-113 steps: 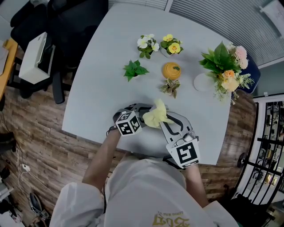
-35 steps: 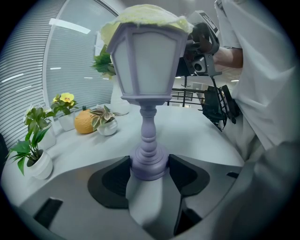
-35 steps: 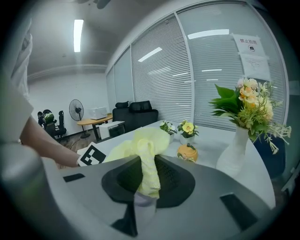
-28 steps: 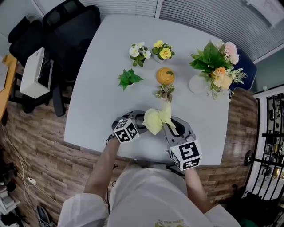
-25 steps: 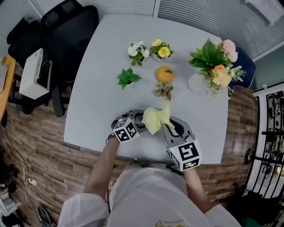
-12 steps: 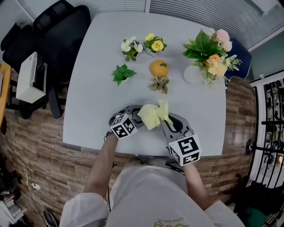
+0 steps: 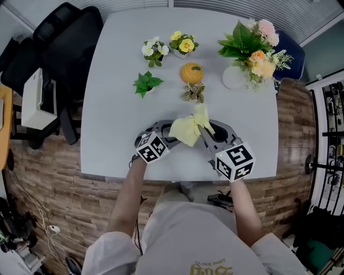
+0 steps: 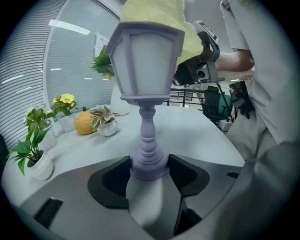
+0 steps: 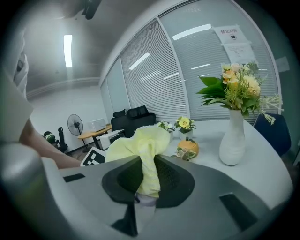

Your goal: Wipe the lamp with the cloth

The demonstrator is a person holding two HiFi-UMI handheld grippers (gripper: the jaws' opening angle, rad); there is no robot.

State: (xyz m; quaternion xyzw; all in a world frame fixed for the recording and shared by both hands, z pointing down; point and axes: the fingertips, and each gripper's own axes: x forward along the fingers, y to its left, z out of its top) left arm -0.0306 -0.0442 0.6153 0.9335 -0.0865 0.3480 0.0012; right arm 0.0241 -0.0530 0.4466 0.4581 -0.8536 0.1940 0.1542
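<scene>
A lavender lantern-shaped lamp (image 8: 146,61) stands upright on the white table (image 7: 118,118). My left gripper (image 8: 149,171) is shut on its round base, a pad on each side. A yellow cloth (image 7: 188,128) lies draped over the lamp's top (image 8: 154,11). My right gripper (image 9: 149,183) is shut on this cloth (image 9: 140,145), and a sliver of lavender shows just below the fabric. In the head view the left gripper (image 7: 167,140) and right gripper (image 7: 208,135) meet under the cloth near the table's front edge; the cloth hides the lamp there.
Behind the lamp sit an orange pumpkin ornament (image 7: 192,72), small potted plants (image 7: 145,83) (image 7: 153,48) (image 7: 184,43) (image 7: 193,92) and a white vase of flowers (image 7: 235,78). A black office chair (image 7: 59,37) stands beyond the table's left side.
The right gripper has rolled and shifted a little to the right, dragging the cloth across the lamp's top. The left gripper keeps the lamp still.
</scene>
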